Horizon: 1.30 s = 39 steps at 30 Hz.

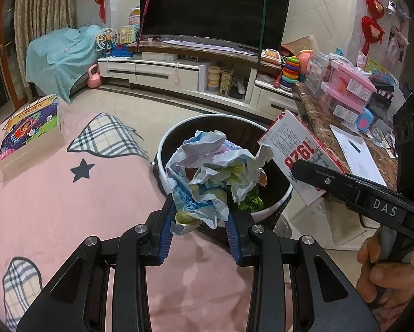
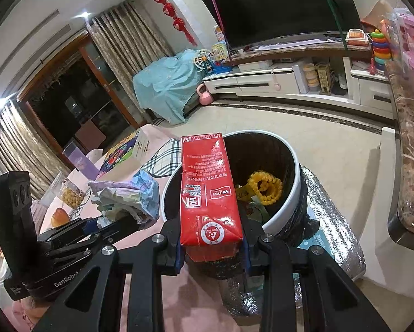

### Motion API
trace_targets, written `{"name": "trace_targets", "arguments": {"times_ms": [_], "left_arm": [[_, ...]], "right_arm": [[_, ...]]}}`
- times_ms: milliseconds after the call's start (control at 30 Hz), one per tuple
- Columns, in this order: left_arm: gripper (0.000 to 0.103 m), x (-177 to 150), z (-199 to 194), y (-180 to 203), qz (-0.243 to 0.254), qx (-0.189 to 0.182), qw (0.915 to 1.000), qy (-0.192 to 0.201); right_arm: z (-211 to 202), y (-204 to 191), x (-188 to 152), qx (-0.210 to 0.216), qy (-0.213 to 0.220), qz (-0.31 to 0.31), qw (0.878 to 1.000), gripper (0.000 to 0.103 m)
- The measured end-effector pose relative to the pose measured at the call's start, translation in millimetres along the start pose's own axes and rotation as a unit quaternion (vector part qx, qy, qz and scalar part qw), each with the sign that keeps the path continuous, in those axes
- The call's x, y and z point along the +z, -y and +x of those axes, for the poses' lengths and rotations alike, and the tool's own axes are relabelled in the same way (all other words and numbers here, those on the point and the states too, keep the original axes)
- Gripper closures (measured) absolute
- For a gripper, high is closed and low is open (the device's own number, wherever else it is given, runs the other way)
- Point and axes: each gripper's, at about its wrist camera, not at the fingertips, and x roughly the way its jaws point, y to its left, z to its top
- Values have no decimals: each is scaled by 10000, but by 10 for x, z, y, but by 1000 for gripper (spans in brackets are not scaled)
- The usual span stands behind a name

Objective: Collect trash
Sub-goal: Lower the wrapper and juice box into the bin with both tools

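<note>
both claws (image 1: pixel 200 222) hold trash over pink blanket (image 1: pixel 68 193), tv (image 1: pixel 215 5) behind.

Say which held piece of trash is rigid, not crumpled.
The red milk carton in the right gripper; the left gripper holds crumpled paper.

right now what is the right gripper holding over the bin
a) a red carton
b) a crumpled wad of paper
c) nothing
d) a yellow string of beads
a: the right gripper is clamped on a red carton that sticks out over the rim of the bin; the crumpled paper is in the left gripper instead.
</note>
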Motion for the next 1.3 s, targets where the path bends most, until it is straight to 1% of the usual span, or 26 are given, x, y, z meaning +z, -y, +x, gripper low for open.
{"name": "trace_targets", "arguments": {"times_ms": [567, 1300], "left_arm": [[71, 156, 125, 66, 99, 61, 9999, -4], [71, 341, 400, 112, 214, 84, 9997, -124]], "right_arm": [[40, 42, 48, -10, -2, 31, 10000, 72], [178, 45, 157, -134, -161, 96, 9997, 72]]}}
